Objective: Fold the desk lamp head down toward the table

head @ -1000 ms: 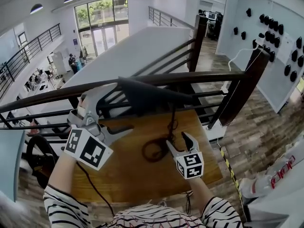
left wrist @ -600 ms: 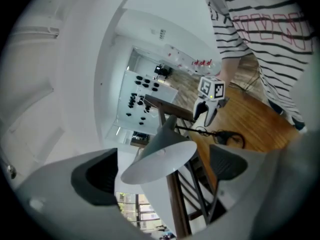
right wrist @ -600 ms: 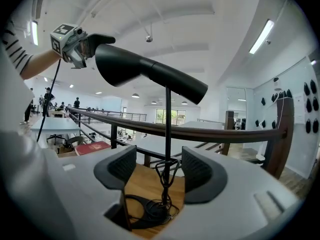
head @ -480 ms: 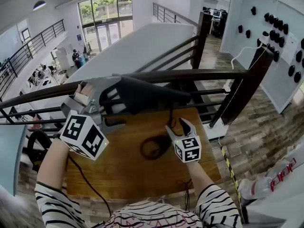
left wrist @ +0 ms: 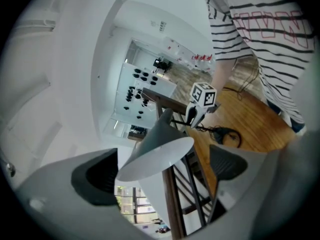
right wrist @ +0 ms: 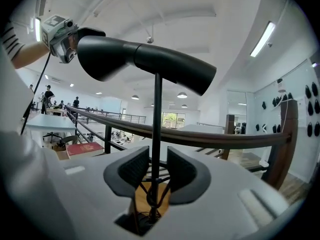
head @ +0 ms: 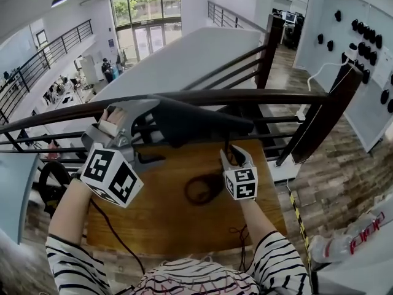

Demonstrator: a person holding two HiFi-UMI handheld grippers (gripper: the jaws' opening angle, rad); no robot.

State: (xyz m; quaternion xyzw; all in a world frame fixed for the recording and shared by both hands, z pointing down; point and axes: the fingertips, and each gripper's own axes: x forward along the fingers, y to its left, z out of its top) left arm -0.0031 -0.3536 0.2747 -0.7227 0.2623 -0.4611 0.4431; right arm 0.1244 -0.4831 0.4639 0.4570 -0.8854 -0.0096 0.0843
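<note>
L tool (left wrist: pixel 162 171) (tilted down) spread round lamp head (head: pixel 202 123); R tool (right wrist: pixel 158 171) level, just been closing round stem (right wrist: pixel 157 114), not touching.

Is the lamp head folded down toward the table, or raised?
Raised: the lamp head sits atop its upright stem, about level, above the wooden table.

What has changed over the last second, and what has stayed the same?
The right gripper moved forward to the pole; its jaws have just been closing, the pole between them, not yet pinched. The left gripper stays open around the lamp head, which is as it was.
</note>
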